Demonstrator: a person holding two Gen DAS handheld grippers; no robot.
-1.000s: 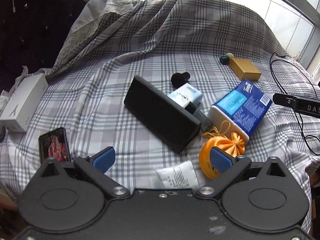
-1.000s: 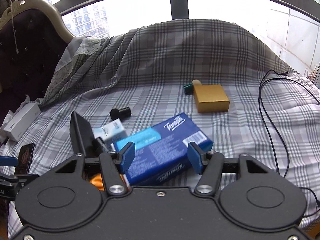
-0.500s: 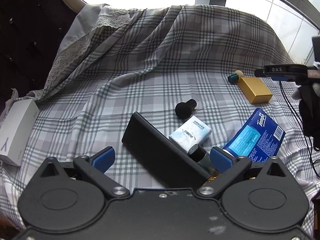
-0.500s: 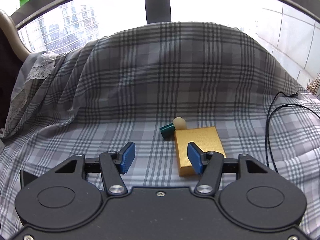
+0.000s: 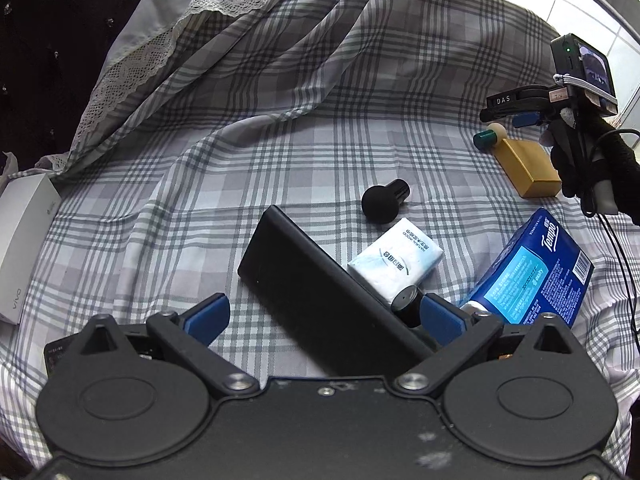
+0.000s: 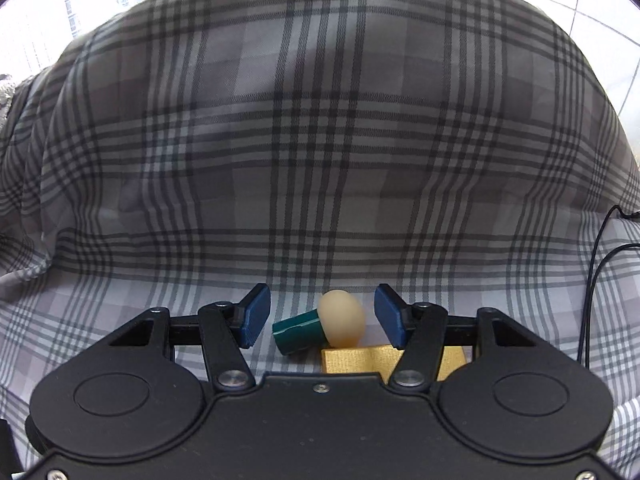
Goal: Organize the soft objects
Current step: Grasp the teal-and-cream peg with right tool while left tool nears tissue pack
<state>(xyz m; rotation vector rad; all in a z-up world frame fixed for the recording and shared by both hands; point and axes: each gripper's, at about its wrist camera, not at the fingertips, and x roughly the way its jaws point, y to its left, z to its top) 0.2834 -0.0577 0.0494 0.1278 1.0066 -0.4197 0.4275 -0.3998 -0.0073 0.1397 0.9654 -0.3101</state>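
Your right gripper (image 6: pixel 322 320) hung over the far corner of the plaid bedcover (image 6: pixel 320 140), its jaws parted and clasping nothing, with the beige sponge on its green base (image 6: pixel 320 322) framed between the blue pads (image 6: pixel 254 314), touching neither, probably so one squeeze could take it by the soft head. That sponge lay just beside the gold box (image 6: pixel 360 358), which sat low enough under the jaws that a careless closing could have caught its edge. Your left gripper (image 5: pixel 324 316) hovered empty and wide apart over the black case (image 5: pixel 320 304), with the white tissue pack (image 5: pixel 396 264) and blue Tempo pack (image 5: pixel 536 268) close by, apparently waiting its turn.
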